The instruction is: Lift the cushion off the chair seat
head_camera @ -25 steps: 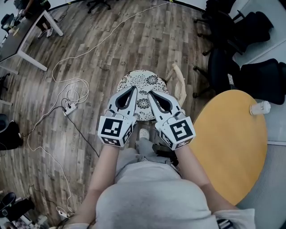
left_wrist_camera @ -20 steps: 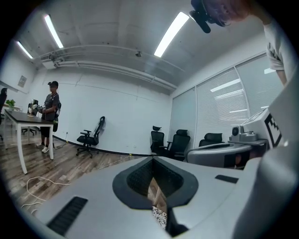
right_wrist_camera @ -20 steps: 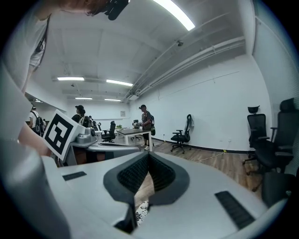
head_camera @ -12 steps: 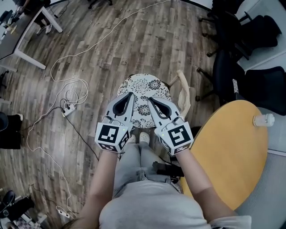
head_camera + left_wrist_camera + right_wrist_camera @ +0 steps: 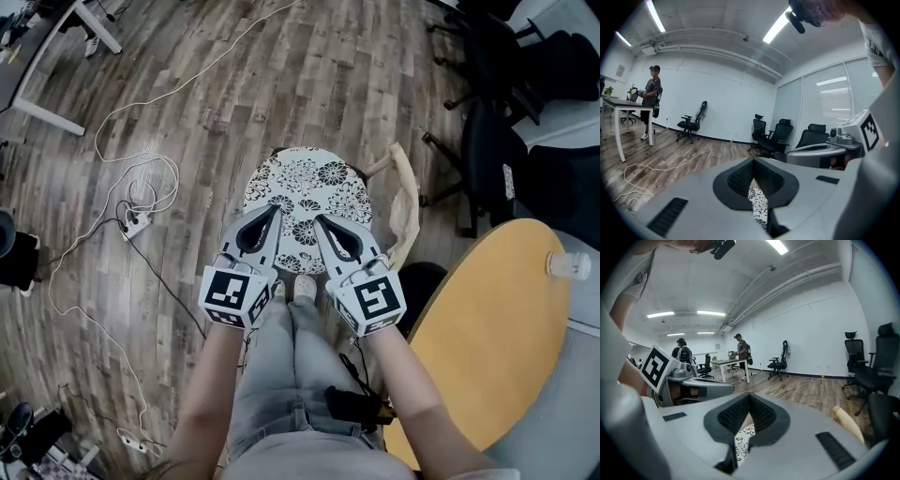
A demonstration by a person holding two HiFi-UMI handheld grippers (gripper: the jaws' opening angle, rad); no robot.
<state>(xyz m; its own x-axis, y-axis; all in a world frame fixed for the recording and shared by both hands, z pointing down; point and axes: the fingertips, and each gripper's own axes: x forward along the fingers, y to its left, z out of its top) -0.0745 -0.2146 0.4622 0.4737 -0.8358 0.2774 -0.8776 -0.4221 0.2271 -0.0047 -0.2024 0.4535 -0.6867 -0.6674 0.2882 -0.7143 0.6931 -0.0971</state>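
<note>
The round black-and-white floral cushion (image 5: 314,183) lies flat on the seat of the pale wooden chair (image 5: 407,208), whose backrest stands at the cushion's right. The grey left gripper (image 5: 276,210) and grey right gripper (image 5: 318,219) hover side by side above the cushion's near half. Both have their jaws clenched together on nothing. They are probably placed there to pinch that rim at two points, so the cushion rises level.

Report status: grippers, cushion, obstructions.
Left gripper and right gripper shut, empty, over near edge of cushion. Cushion flat on chair. No obstruction seen.
</note>
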